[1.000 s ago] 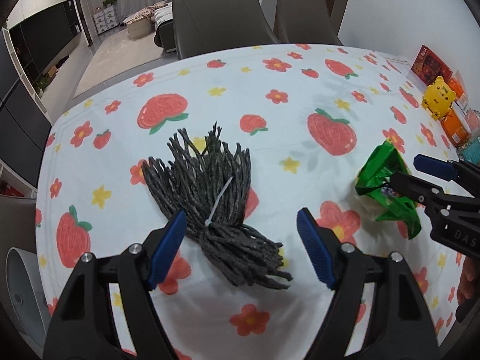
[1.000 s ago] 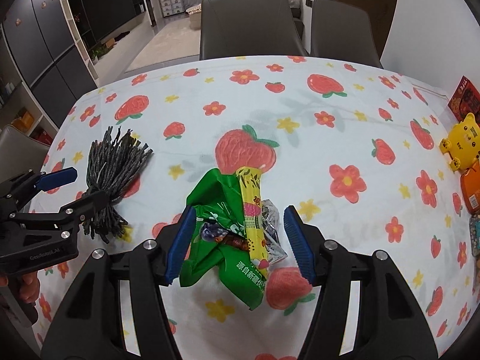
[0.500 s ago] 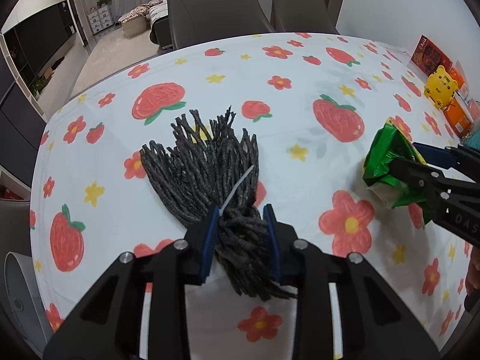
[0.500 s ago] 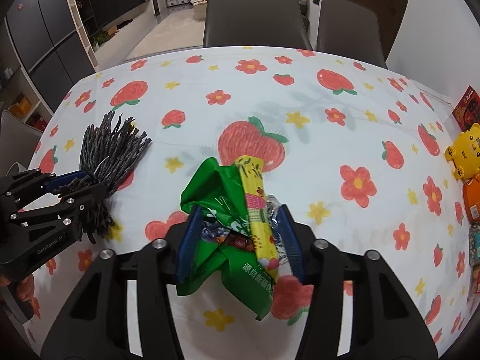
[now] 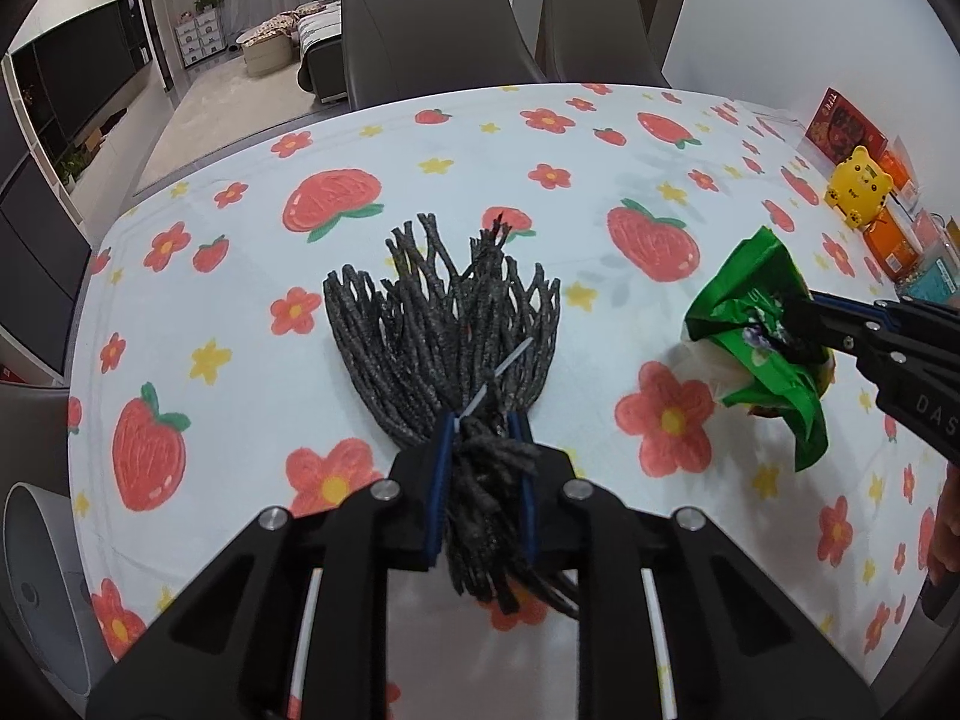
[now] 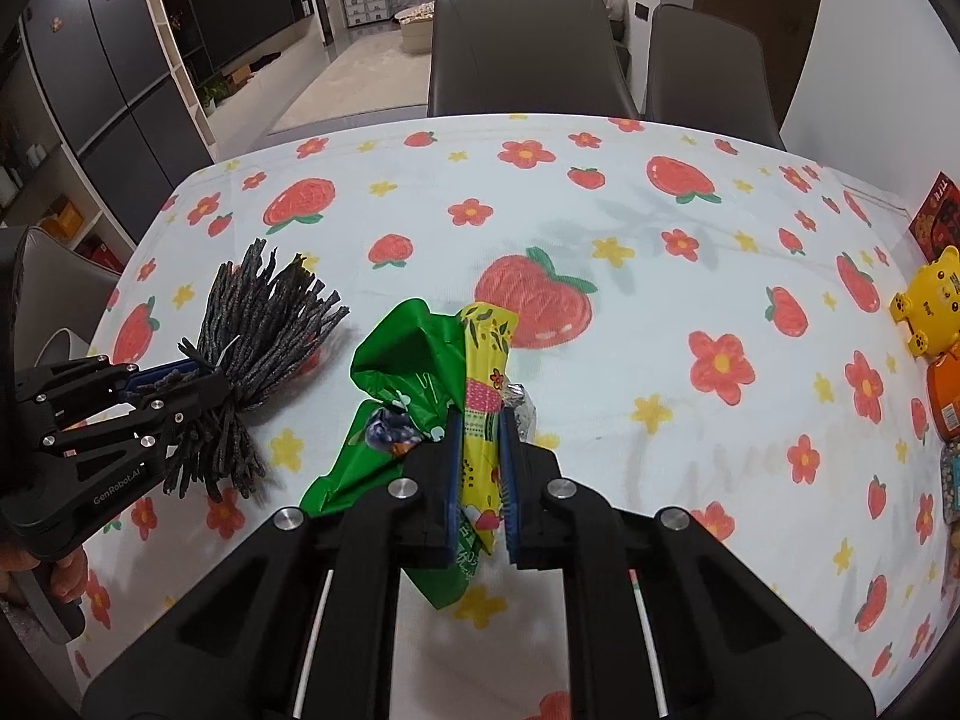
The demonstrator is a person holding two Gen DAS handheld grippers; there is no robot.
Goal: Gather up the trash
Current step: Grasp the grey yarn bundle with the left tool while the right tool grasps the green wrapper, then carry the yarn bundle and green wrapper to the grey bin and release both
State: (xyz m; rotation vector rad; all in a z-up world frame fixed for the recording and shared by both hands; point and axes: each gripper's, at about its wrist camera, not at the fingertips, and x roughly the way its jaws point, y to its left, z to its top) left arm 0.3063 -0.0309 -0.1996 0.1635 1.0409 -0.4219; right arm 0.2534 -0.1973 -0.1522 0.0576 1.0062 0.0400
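Observation:
A dark grey bundle of yarn strands (image 5: 444, 324), tied with a white zip tie, is clamped at its tied neck by my left gripper (image 5: 483, 483), which is shut on it and holds it above the strawberry tablecloth. The bundle also shows in the right wrist view (image 6: 264, 330) with the left gripper (image 6: 174, 381). My right gripper (image 6: 480, 468) is shut on a crumpled wad of green and yellow snack wrappers (image 6: 444, 378). The wad also shows at the right of the left wrist view (image 5: 756, 324), held by the right gripper (image 5: 807, 330).
A yellow bear toy (image 6: 927, 303) and orange packets (image 6: 948, 396) stand along the table's right edge, with a red box (image 5: 843, 129) behind. Two grey chairs (image 6: 528, 54) stand at the far side. A white round bin (image 5: 36, 570) is below the table's left edge.
Both grippers closed from open: the left onto the yarn bundle's neck, the right onto the wrappers. Both loads now look raised off the cloth.

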